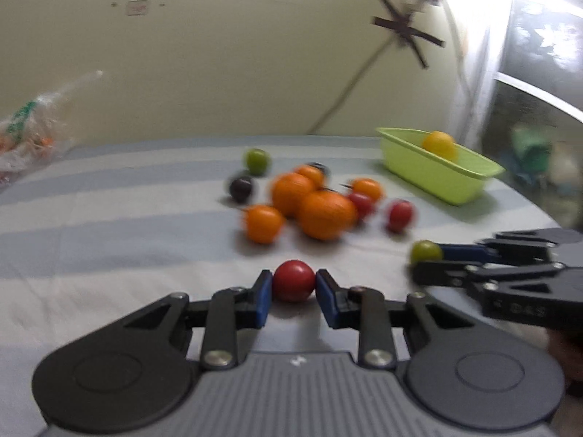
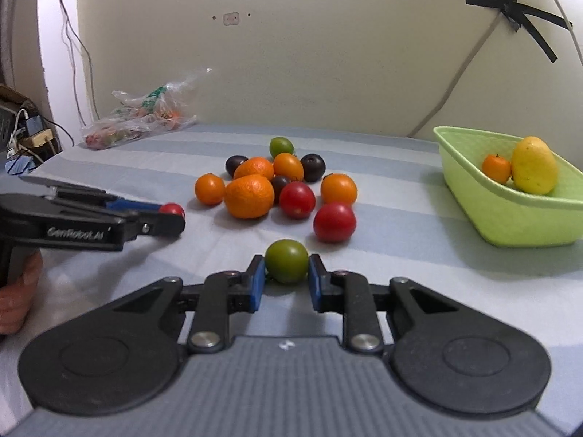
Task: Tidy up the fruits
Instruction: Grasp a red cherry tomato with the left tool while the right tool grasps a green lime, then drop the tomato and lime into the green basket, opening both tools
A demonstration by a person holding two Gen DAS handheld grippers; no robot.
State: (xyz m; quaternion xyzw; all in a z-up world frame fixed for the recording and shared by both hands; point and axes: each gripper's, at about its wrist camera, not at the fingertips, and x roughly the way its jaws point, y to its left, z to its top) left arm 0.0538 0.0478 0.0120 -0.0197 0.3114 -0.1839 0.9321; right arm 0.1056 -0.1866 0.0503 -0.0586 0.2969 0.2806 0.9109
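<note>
Both grippers, left gripper [image 1: 293, 284] and right gripper [image 2: 286, 268], pinch round tomatoes.

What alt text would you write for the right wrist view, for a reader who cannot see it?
The right gripper holds a green fruit between its jaws above a striped cloth. Beyond lies a pile of fruits; a green basket at right holds a lemon.

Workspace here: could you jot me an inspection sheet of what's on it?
Surface: striped cloth.
Job's things: fruit pile; green basket holding a lemon and small orange.
Clutter: plastic bag by the wall.
Grippers: left gripper shut on red fruit; right gripper shut on green fruit.
Cables: wall cable, taped.
Surroundings: plain wall.
</note>
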